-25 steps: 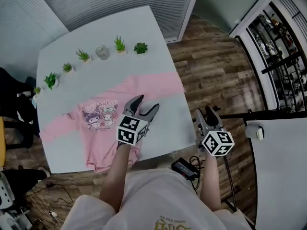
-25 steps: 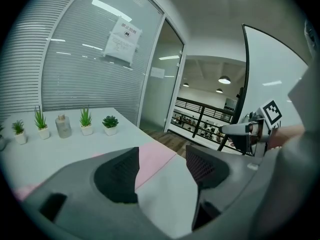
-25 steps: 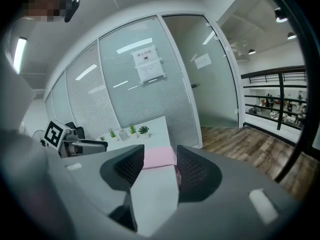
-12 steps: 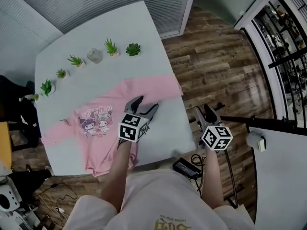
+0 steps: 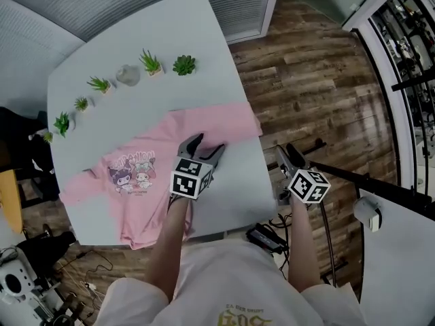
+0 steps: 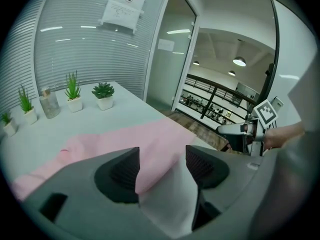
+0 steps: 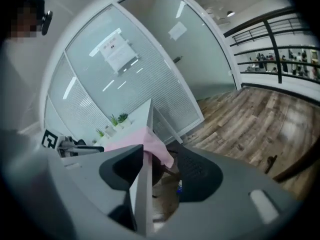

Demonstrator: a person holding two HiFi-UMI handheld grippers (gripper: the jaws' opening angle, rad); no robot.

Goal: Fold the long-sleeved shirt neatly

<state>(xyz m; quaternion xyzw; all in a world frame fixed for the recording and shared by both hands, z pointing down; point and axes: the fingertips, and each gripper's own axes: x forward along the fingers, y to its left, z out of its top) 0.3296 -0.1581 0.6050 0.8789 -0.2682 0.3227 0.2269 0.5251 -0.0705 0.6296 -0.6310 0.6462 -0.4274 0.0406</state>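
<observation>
A pink long-sleeved shirt with a cartoon print on its chest lies spread flat, face up, on a white rounded table. One sleeve runs to the table's right edge, where its cuff droops over the side, and the other reaches toward the left edge. The hem hangs slightly over the near edge, and the person's left forearm hides part of the shirt's lower right side. The left gripper hangs over the right sleeve near the shoulder with its fingers spread apart and nothing clamped. Its own view shows pink cloth and bare tabletop in the gap, though whether the tips touch the fabric is hard to tell. The right gripper is off the table's right edge, over the brown wooden plank floor, jaws likewise parted and empty. From its camera the table's thin edge is seen end-on between them, seemingly just ahead rather than gripped. A row of small green potted plants and a clear glass jar stand along the far edge, well apart from the shirt.
</observation>
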